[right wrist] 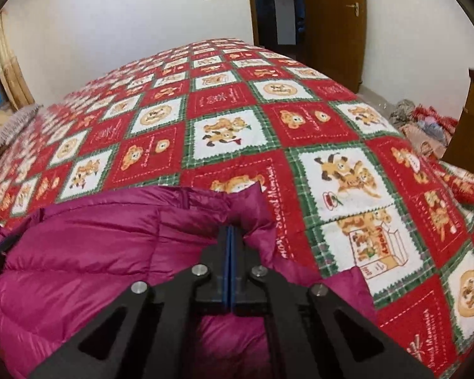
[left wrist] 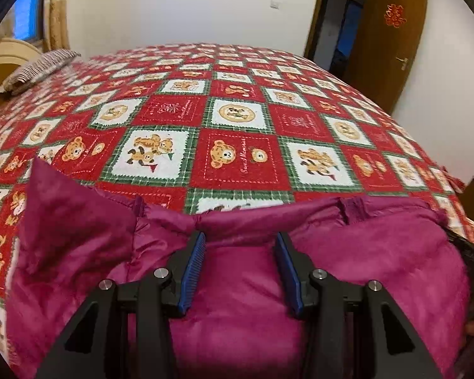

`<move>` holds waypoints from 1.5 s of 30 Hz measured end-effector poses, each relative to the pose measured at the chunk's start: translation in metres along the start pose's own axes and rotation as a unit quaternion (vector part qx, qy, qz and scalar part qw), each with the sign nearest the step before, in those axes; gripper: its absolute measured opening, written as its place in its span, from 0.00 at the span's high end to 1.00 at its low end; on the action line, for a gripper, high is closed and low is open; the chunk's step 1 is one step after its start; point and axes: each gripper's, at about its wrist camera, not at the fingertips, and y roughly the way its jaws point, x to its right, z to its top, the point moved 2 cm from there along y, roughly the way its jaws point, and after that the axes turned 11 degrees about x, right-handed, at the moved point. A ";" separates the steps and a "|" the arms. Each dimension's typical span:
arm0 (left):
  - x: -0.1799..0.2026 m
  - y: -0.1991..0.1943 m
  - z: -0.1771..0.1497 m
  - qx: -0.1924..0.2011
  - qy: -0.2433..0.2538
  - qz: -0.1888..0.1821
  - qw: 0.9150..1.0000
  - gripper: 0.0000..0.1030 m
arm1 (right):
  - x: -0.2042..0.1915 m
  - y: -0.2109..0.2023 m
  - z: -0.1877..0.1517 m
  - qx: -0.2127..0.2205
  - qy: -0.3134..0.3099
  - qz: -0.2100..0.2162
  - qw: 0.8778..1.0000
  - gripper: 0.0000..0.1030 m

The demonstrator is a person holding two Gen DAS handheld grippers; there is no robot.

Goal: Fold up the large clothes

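A magenta puffer jacket (left wrist: 379, 252) with a fleecy lining lies at the near edge of a bed. In the left wrist view one corner of it stands up at the left. My left gripper (left wrist: 240, 240) has its blue pads apart around a thick bulge of the lining, which fills the gap between them. In the right wrist view the jacket (right wrist: 94, 252) shows its shiny quilted shell. My right gripper (right wrist: 230, 230) has its pads pressed together on a puckered fold at the jacket's right edge.
The bed is covered by a red, white and green teddy-bear quilt (left wrist: 237, 110). A striped pillow (left wrist: 38, 66) lies by the headboard at the far left. A brown door (left wrist: 388, 41) stands open at the back right. Bundled items (right wrist: 426, 120) lie on the floor to the right.
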 end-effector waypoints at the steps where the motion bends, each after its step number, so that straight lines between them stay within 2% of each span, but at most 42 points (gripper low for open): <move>1: -0.006 -0.015 0.004 -0.003 -0.006 -0.004 1.000 0.54 | 0.000 -0.001 0.001 -0.006 -0.003 0.003 1.000 1.00; 3: -0.016 -0.040 0.006 -0.002 -0.015 0.008 1.000 0.54 | 0.003 -0.008 0.005 -0.020 -0.009 0.003 1.000 1.00; 4: -0.024 -0.060 0.007 0.002 -0.013 0.011 1.000 0.52 | 0.004 -0.021 0.008 -0.010 -0.013 -0.007 1.000 1.00; 6: -0.038 -0.092 0.003 0.021 -0.005 0.020 1.000 0.44 | -0.002 -0.059 0.014 0.039 -0.027 -0.011 0.999 0.91; 8: -0.055 -0.129 -0.008 0.055 -0.006 0.049 0.997 0.28 | -0.023 -0.092 0.015 0.062 -0.057 -0.002 0.996 0.91; 11: -0.067 -0.152 -0.026 0.076 -0.026 0.078 0.994 0.25 | -0.067 -0.131 0.000 0.060 -0.063 0.069 0.994 0.91; 13: -0.073 -0.156 -0.043 0.067 -0.053 0.083 0.993 0.25 | -0.102 -0.144 -0.020 0.047 -0.053 0.130 0.989 0.91; 15: -0.074 -0.155 -0.058 0.054 -0.072 0.081 0.993 0.25 | -0.127 -0.145 -0.038 0.037 -0.062 0.153 0.986 0.91; 17: -0.075 -0.152 -0.078 0.041 -0.089 0.097 0.990 0.25 | -0.145 -0.141 -0.055 0.030 -0.073 0.160 0.984 0.91; 21: -0.079 -0.145 -0.106 0.022 -0.132 0.098 0.986 0.25 | -0.159 -0.116 -0.083 0.007 -0.081 0.145 0.986 0.91; 23: -0.081 -0.146 -0.111 0.034 -0.159 0.092 0.982 0.25 | -0.158 -0.110 -0.090 0.006 -0.082 0.141 0.987 0.91; 28: -0.072 -0.148 -0.118 0.055 -0.185 0.087 0.977 0.20 | -0.156 -0.101 -0.096 0.000 -0.083 0.140 0.987 0.92; 33: -0.056 -0.146 -0.116 0.064 -0.192 0.046 0.978 0.19 | -0.155 -0.102 -0.099 0.007 -0.078 0.143 0.987 0.92; 34: -0.053 -0.145 -0.114 0.065 -0.206 0.022 0.976 0.26 | -0.156 -0.102 -0.100 0.007 -0.078 0.144 0.987 0.92; 35: -0.051 -0.144 -0.113 0.064 -0.214 0.005 0.975 0.51 | -0.155 -0.102 -0.099 0.006 -0.076 0.144 0.987 0.92; 37: -0.044 -0.138 -0.105 0.063 -0.214 -0.017 0.975 0.73 | -0.153 -0.101 -0.099 0.001 -0.068 0.150 0.986 0.92; 38: -0.041 -0.139 -0.102 0.066 -0.212 -0.024 0.975 0.80 | -0.152 -0.100 -0.098 -0.001 -0.064 0.152 0.986 0.92; 41: -0.030 -0.152 -0.082 0.091 -0.214 -0.066 0.970 0.87 | -0.148 -0.098 -0.097 -0.013 -0.043 0.163 0.986 0.92; 45: -0.015 -0.171 -0.057 0.115 -0.212 -0.123 0.963 0.90 | -0.139 -0.095 -0.094 -0.044 0.012 0.192 0.980 0.92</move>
